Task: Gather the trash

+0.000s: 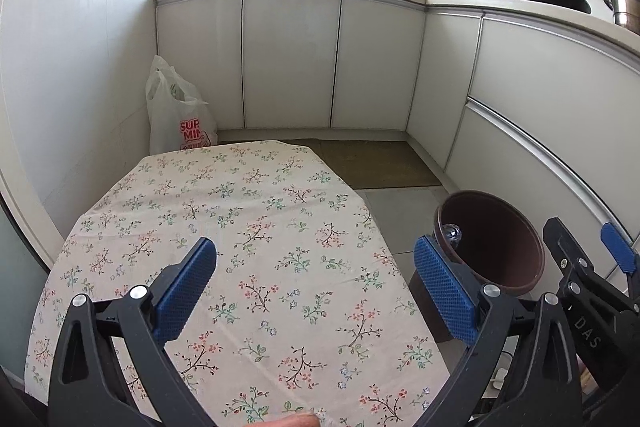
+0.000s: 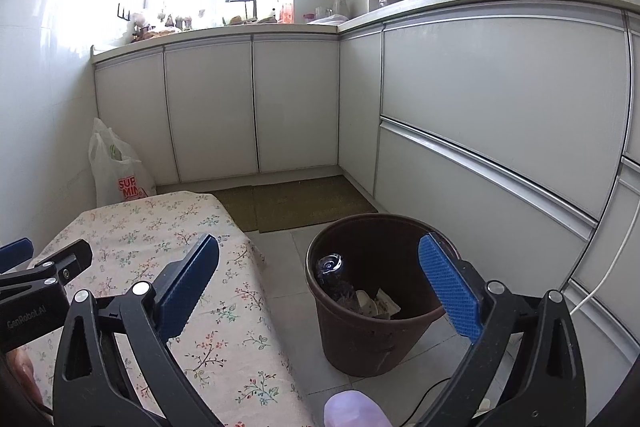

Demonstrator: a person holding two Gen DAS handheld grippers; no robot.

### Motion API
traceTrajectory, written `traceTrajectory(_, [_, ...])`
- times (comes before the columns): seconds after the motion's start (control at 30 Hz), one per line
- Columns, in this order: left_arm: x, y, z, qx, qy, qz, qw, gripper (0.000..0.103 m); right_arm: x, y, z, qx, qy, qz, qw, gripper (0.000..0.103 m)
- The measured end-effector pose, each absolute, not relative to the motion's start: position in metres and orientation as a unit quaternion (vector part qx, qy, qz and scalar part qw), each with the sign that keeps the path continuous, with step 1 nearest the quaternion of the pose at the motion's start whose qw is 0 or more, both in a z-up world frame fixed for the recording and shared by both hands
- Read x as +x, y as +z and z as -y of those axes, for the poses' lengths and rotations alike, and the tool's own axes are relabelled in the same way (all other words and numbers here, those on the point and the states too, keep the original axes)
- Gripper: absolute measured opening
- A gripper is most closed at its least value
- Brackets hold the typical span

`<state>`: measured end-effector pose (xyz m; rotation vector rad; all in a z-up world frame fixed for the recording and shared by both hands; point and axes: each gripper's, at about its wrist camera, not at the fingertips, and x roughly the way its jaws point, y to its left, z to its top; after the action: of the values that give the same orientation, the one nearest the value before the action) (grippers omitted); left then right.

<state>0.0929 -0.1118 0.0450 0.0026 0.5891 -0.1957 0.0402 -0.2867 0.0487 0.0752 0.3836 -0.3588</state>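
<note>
Trash is absent from the floral tablecloth (image 1: 248,235) in the left wrist view; the left gripper (image 1: 316,287) hovers over it, jaws wide apart and empty, with the brown bin (image 1: 500,267) on the floor to the right. From the right wrist view, the right gripper (image 2: 320,283) is likewise spread and empty above the bin (image 2: 360,339), where a bottle (image 2: 330,267) and paper scraps (image 2: 376,303) lie. Collecting looks finished; next would be searching for leftovers.
</note>
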Motion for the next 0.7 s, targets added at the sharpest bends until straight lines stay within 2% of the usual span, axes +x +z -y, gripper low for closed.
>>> traceTrajectory(0.7, [0.0993, 0.0391, 0.1125, 0.0, -0.096, -0.305, 0.947, 0.096, 0.0417, 0.0471, 0.2849, 0.028, -0.171, -0.197, 0.965, 0.096])
